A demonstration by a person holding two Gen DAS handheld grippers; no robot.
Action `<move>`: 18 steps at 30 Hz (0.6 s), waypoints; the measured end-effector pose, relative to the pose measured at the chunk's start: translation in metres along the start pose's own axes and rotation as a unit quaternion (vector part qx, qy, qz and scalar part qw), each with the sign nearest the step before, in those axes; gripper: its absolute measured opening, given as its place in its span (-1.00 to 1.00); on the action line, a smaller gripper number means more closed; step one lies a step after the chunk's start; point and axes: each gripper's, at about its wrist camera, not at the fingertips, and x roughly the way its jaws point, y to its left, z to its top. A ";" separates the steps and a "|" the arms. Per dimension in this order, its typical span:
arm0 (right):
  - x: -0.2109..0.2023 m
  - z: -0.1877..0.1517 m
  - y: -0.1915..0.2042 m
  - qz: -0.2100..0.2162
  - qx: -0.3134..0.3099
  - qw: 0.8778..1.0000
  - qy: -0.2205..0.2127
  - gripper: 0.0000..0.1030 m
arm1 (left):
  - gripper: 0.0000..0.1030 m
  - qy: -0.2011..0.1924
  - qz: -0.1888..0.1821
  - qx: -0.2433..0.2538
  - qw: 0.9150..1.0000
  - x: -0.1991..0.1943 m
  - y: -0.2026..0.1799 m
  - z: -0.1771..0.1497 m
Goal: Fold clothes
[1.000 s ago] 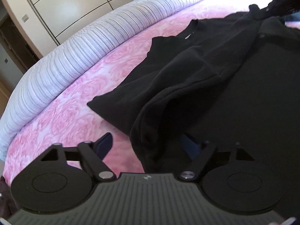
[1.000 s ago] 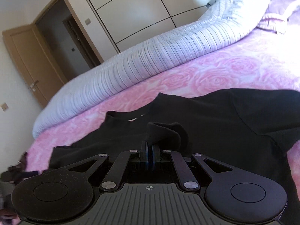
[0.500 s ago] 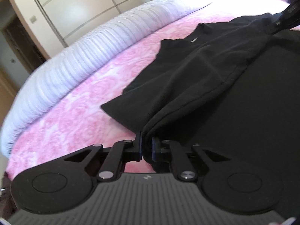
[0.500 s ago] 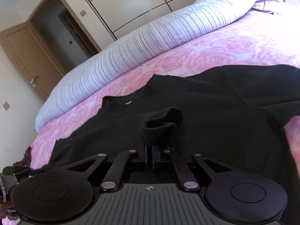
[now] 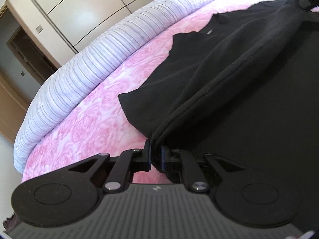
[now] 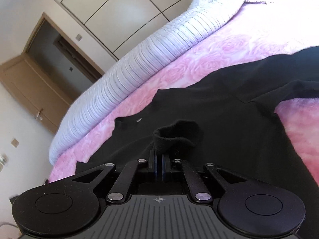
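The black shirt [image 5: 249,75] is spread on the pink bed [image 5: 95,115]. Its folded edge is pinched by the left gripper [image 5: 155,155], and a bunched cuff by the right gripper [image 6: 159,165]. The cloth looks soft and light, so it is best held at seams.

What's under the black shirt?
The black shirt lies on a pink rose-patterned bedspread, which shows all around its edges. Whatever is under its middle is covered, so that cannot be seen.
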 end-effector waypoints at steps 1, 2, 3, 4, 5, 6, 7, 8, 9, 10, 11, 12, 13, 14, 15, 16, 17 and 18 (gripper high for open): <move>0.003 -0.003 -0.001 -0.007 -0.003 1.000 0.019 -0.96 | -0.86 0.001 -0.002 0.004 1.000 0.000 0.000 0.000; 0.004 -0.005 -0.004 -0.010 0.006 0.999 0.033 -0.96 | -0.85 0.003 -0.004 0.007 1.000 0.000 0.001 -0.001; 0.005 -0.007 -0.008 -0.013 0.014 0.999 0.048 -0.96 | -0.85 0.004 -0.006 0.011 1.000 0.000 0.001 -0.001; 0.005 -0.008 -0.011 -0.012 0.023 0.998 0.055 -0.96 | -0.85 0.004 -0.006 0.017 1.000 0.001 0.000 0.000; 0.003 -0.009 -0.014 -0.007 0.032 0.998 0.051 -0.96 | -0.85 0.005 -0.007 0.024 1.000 0.001 -0.001 0.000; 0.001 -0.008 -0.016 -0.002 0.039 0.998 0.044 -0.96 | -0.85 0.006 -0.008 0.028 1.000 0.002 -0.002 -0.001; 0.001 -0.006 -0.018 0.003 0.047 0.998 0.041 -0.96 | -0.86 0.007 -0.010 0.032 0.999 0.003 -0.003 -0.001; 0.003 -0.003 -0.021 0.010 0.058 0.997 0.044 -0.86 | -0.86 0.008 -0.011 0.035 0.999 0.003 -0.003 -0.001; 0.006 0.000 -0.023 0.017 0.069 0.996 0.046 -0.74 | -0.86 0.009 -0.012 0.034 0.999 0.004 -0.003 -0.001; 0.008 0.003 -0.025 0.021 0.078 0.996 0.047 -0.46 | -0.86 0.009 -0.013 0.034 0.999 0.004 -0.003 -0.001; 0.008 0.006 -0.026 0.023 0.081 0.996 0.042 -0.24 | -0.86 0.008 -0.012 0.034 0.999 0.004 -0.003 -0.002; 0.010 0.009 -0.027 0.022 0.083 0.996 0.039 -0.24 | -0.86 0.006 -0.008 0.036 0.999 0.003 -0.004 -0.002; 0.011 0.012 -0.026 0.018 0.081 0.996 0.040 -0.24 | -0.86 0.003 -0.004 0.038 0.999 0.002 -0.005 -0.002; 0.012 0.015 -0.025 0.014 0.079 0.996 0.041 -0.26 | -0.86 0.001 0.000 0.039 0.999 0.001 -0.006 -0.002; 0.013 0.018 -0.023 0.014 0.074 0.996 0.039 -0.36 | -0.86 -0.001 0.004 0.041 0.999 0.000 -0.007 -0.001; 0.011 0.021 -0.019 0.023 0.064 0.997 0.032 -0.82 | -0.86 -0.005 0.008 0.044 0.999 -0.002 -0.009 -0.002; 0.009 0.025 -0.015 0.032 0.053 0.998 0.025 -0.87 | -0.86 -0.011 0.012 0.049 0.999 -0.004 -0.011 -0.003; 0.004 0.029 -0.011 0.042 0.038 0.998 0.012 -0.89 | -0.86 -0.016 0.017 0.054 0.998 -0.007 -0.013 -0.004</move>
